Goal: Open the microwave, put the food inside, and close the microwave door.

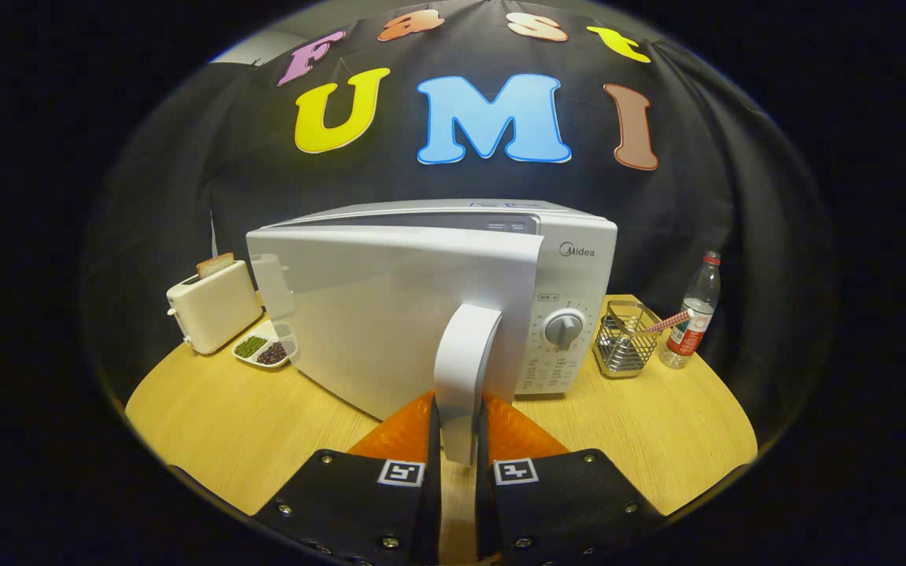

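Midway through the opening step, the tongs (459, 440) are gripping the white door handle (465, 369) of the microwave (571, 259), both fingers (402, 428) pressing against the handle's lower end with almost no gap left between them. The door (390, 314) is standing partly ajar, its hinged side to the left and its free edge swinging out toward the near side, so that it is hiding the cavity from this angle. A divided food dish (266, 348), holding green and dark portions, is sitting on the wooden surface (217, 440) to the left, just beside the door's far left corner and in front of a cream toaster (213, 306) with a slice of bread poking up. To the right of the microwave, a wire basket (622, 342) and a water bottle (693, 314) are standing well clear of the door.

Judging from this position, the main hazard lies on the left: if the door is swinging wider, its lower edge may be sweeping close to the food dish and nudging it toward the toaster. The grip is also sitting low on the handle, so a pull off the hinge's arc could be letting the fingers slide off the smooth plastic, or dragging the whole microwave across the surface.
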The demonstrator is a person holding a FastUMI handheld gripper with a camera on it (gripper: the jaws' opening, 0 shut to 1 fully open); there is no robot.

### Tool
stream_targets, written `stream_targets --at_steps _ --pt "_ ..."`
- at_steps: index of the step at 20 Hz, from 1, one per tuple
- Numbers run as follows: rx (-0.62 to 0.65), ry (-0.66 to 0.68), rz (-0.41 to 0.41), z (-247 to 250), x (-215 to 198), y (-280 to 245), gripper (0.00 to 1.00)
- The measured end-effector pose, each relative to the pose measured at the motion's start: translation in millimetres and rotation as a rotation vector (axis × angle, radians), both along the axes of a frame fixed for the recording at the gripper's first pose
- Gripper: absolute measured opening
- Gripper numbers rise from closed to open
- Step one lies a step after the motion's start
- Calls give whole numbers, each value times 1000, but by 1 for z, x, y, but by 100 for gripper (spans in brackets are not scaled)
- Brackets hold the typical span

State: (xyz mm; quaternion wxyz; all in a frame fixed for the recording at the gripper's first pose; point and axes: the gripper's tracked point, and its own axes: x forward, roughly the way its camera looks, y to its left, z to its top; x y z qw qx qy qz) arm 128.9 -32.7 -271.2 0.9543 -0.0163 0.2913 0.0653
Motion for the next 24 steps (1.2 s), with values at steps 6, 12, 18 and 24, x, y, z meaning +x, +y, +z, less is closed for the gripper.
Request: stream_targets --at_steps 6,12,18,24 --pt "-39 14 -15 8 -40 20 23" --pt "-49 12 -44 10 -80 50 23" --pt "-38 15 -62 10 -116 84 23" --pt "-37 20 -45 12 -144 119 23"
